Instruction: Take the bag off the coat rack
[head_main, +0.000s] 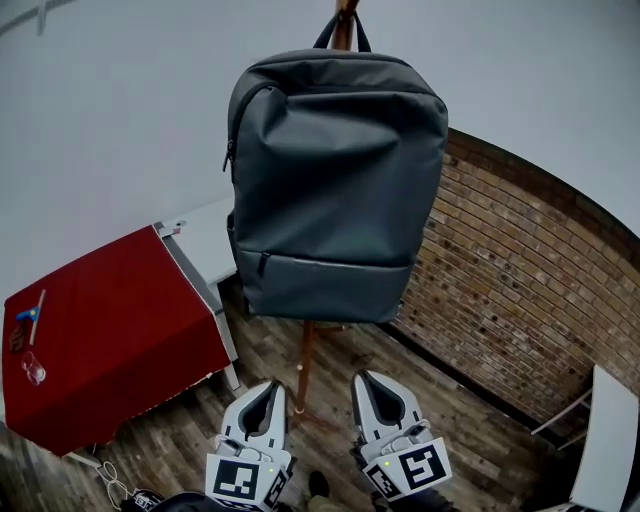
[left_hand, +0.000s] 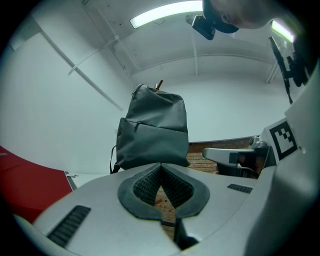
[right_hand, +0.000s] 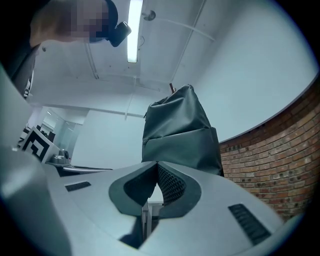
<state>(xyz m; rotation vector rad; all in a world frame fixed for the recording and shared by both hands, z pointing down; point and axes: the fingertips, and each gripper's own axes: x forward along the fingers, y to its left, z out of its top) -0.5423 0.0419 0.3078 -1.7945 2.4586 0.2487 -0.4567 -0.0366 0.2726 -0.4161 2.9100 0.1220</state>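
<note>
Grey bag hung from coat rack; left gripper and right gripper sat below, jaws closed, holding nothing.

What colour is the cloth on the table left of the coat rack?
Red. The cloth shows best in the head view, draped over the table.

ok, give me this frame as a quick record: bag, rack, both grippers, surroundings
bag: grey backpack, hanging by its top loop on the coat rack
coat rack: wooden pole, standing on the wood floor
left gripper: shut, empty, low in front of the backpack, not touching it
right gripper: shut, empty, beside the left one
surroundings: red-covered table at left, brick wall at right
task: backpack not yet taken
</note>
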